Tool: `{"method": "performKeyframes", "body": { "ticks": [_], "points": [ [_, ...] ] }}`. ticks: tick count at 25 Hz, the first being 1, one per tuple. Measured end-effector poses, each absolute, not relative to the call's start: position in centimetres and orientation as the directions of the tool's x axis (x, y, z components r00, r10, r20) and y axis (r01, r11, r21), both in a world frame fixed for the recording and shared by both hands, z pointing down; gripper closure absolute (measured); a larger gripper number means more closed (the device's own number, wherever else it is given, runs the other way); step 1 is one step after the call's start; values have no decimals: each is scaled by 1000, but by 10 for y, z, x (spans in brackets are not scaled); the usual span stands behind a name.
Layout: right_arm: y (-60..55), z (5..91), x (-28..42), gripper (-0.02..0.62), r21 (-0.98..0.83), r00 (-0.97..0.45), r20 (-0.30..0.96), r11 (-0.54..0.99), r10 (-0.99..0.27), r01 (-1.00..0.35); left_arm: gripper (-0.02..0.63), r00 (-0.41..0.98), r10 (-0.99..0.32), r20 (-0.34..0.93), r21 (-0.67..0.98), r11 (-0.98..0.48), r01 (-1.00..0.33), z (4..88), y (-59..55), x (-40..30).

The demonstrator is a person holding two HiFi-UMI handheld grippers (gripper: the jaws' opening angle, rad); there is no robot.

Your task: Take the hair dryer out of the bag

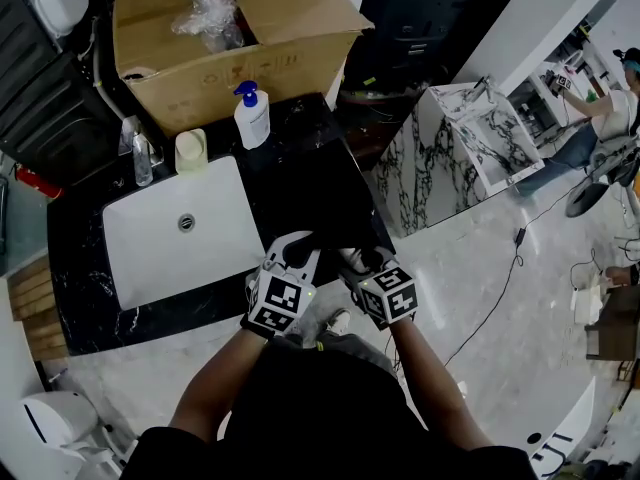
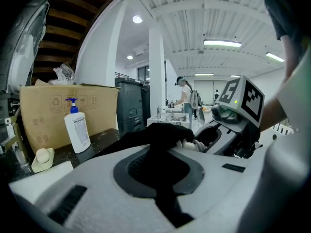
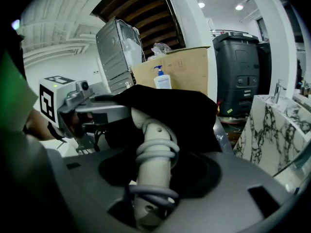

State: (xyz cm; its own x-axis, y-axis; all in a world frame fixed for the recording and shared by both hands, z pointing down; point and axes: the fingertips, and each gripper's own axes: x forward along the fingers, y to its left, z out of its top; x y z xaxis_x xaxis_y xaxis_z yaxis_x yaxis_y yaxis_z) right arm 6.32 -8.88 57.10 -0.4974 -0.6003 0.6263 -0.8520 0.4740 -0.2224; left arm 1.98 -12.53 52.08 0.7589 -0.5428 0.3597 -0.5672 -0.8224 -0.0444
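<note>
Handling: pale grey plastic hair dryer is being judged rigid, fairly heavy and smooth; its cord-wrapped handle suits gripping.
Left claw: soft black cloth bag is being pinched.
Right claw: dryer's handle is being clamped.
Place: dryer's head is being covered by the bag, at the black marble tabletop edge.

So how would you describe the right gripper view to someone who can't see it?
The right claw grips the pale, cord-wrapped handle of a hair dryer whose top is hidden in a black bag. The left claw holds the bag at left; a cardboard box and pump bottle stand behind.
</note>
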Motion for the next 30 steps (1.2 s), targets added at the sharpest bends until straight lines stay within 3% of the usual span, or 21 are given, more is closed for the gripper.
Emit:
{"method": "performKeyframes", "body": {
  "ticks": [15,30],
  "points": [
    [-69,559,83,347,-139,-490,622,529,-611,-837,574,767,-564,306,-53,-815,-578,490,-126,24],
    [-28,537,67,347,-108,-592,592,674,-546,-730,574,742,-570,353,-21,-797,-603,497,-154,18]
  ]
}}
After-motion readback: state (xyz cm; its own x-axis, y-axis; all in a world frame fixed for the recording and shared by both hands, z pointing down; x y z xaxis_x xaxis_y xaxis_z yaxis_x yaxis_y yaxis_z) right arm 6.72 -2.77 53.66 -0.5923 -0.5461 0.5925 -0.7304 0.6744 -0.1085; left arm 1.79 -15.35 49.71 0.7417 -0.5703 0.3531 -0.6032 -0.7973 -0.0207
